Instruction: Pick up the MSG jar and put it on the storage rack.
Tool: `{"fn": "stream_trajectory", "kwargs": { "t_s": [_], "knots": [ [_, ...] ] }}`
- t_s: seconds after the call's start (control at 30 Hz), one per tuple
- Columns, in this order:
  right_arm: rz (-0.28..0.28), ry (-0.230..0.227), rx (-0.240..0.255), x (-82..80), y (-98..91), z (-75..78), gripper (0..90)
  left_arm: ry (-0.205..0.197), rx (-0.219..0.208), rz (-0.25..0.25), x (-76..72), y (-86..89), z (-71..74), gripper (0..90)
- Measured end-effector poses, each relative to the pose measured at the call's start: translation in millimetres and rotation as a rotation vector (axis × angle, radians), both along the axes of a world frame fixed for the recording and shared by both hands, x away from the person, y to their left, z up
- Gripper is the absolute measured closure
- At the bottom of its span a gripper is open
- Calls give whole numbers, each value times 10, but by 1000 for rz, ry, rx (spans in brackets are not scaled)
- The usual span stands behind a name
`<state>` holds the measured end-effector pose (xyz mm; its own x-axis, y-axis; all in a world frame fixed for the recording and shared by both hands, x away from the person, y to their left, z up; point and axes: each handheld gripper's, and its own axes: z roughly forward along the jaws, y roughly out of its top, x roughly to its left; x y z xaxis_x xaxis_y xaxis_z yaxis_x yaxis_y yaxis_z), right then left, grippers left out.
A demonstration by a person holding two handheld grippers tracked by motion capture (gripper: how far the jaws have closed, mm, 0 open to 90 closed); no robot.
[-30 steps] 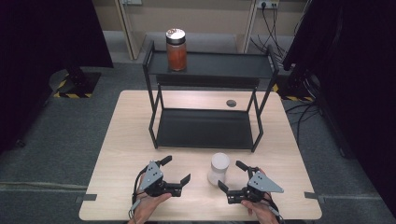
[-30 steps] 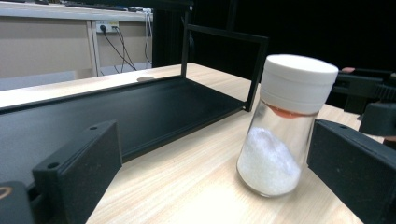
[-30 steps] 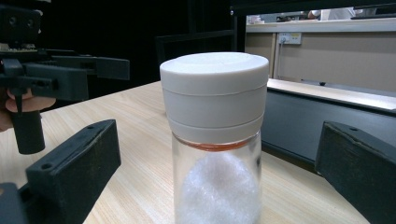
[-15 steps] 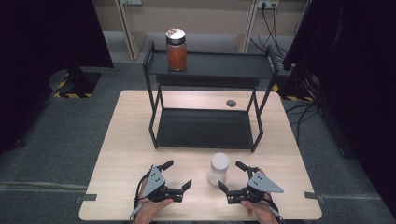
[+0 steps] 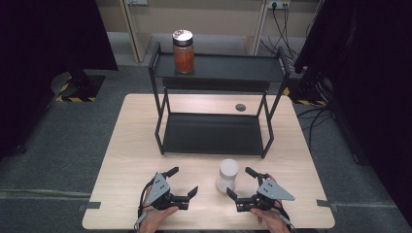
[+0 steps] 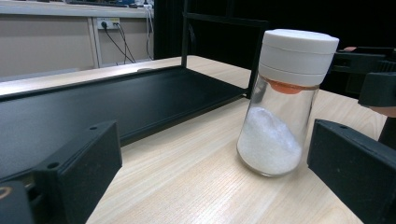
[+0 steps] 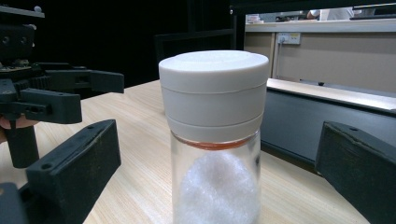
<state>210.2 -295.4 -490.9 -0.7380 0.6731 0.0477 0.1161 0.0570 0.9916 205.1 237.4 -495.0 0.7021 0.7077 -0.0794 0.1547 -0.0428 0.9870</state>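
Standing on pale wood-grain desk [image 5: 126, 145], glass salt shaker [image 5: 227, 175], white ribbed cap, between released left tool [image 5: 183, 182] and released right tool [image 5: 241, 183]; black metal shelf [image 5: 214, 133] behind.

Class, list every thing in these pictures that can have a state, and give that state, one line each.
White-lidded jar of white powder: upright on the table, lid on, partly filled, untouched.
Jar of orange contents: upright on the rack's top shelf, lid on.
Black two-shelf rack: upright, lower shelf bare.
Left gripper: open, holding nothing.
Right gripper: open, holding nothing.
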Motion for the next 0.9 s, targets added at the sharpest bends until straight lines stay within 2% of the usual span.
{"fn": "stream_trajectory", "kwargs": {
  "t_s": [0.63, 0.9],
  "knots": [
    [-10, -10, -42, 105, 206, 12, 8, 1, 5, -11, -13, -15, -23, 24],
    [-19, 2, -55, 172, 249, 24, 122, -1, 6, -11, -15, -11, -26, 25]
  ]
}}
